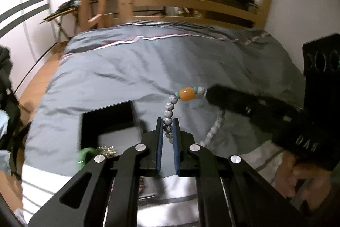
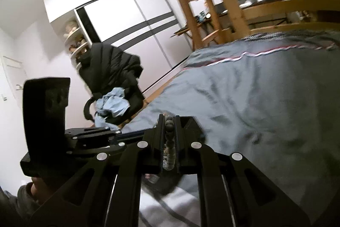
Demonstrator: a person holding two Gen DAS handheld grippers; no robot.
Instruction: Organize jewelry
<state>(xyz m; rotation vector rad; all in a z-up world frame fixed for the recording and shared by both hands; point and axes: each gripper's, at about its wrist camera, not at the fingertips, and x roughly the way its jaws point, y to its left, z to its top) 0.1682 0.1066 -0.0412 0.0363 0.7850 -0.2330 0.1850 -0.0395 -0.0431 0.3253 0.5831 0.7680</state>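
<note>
Both tongs, left (image 1: 168,128) and right (image 2: 169,137), clamp the bead strand (image 1: 170,112); keep it taut; lower into the black box (image 1: 107,120) on the bed (image 1: 127,69).

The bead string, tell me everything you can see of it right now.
The bead string is made of round, pale, dark-speckled beads, with one large amber-orange barrel bead flanked by small turquoise spacers. It is lifted above the grey bedspread, held at both ends: the left claw is shut on one stretch, the right claw on another. The amber section spans the gap between them, and a blurred loop hangs below the right claw.
</note>
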